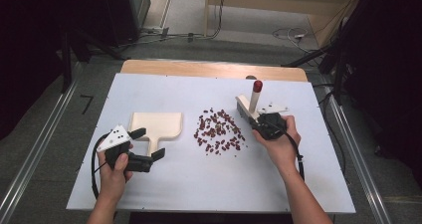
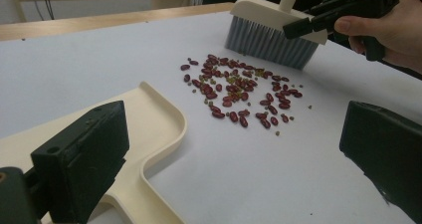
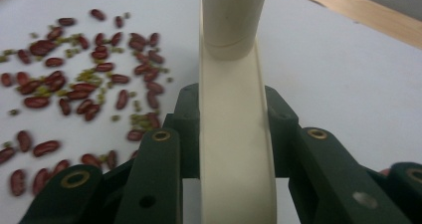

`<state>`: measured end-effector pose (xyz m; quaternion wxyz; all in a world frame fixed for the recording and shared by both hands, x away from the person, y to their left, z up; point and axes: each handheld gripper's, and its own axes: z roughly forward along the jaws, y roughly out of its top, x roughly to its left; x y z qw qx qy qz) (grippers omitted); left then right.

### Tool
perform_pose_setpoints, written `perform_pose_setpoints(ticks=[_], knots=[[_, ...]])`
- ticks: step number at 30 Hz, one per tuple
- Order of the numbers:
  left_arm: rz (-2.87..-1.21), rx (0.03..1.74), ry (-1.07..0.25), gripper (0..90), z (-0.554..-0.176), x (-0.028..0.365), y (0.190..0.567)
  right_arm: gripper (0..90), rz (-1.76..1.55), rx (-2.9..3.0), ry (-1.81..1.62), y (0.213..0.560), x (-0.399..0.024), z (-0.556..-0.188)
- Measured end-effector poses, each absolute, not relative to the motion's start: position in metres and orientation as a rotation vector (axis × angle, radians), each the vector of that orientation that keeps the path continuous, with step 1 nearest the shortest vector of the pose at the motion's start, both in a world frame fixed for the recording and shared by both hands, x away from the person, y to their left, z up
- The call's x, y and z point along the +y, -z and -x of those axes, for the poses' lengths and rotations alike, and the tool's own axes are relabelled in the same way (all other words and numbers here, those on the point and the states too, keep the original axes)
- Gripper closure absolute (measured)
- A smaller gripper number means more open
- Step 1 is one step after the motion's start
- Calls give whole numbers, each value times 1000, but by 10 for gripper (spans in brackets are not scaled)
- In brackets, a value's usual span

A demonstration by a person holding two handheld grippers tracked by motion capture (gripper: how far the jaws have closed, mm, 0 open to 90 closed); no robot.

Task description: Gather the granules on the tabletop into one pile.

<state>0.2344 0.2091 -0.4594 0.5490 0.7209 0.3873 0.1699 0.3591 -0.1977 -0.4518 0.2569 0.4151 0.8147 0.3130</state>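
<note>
— What does the table (image 1: 164,184) look like?

— A white sheet over a pale wooden top; a strip of that wood (image 1: 214,68) shows along the far edge. It stands on grey carpeted floor (image 1: 50,134).

— And around it?

— Metal rails (image 1: 30,159) run along the floor on both sides. Beyond the far edge, light wooden furniture (image 1: 278,5) stands at the back, with cables (image 1: 288,34) trailing over the floor beneath it. At the far left sits a dark cabinet (image 1: 134,5).

— The light?

— Bright on the tabletop, while both outer sides of the room fall into deep shadow.
</note>
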Motion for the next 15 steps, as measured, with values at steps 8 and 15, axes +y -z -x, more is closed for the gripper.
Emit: perform_pose_setpoints(ticks=[8,15], knots=[[-1705,919,-408,0,-234,211,459,658,-1090,2296,-923,446,-189,-350],[-1699,918,-412,0,-234,212,458,657,-1090,2218,-944,438,-194,-349]])
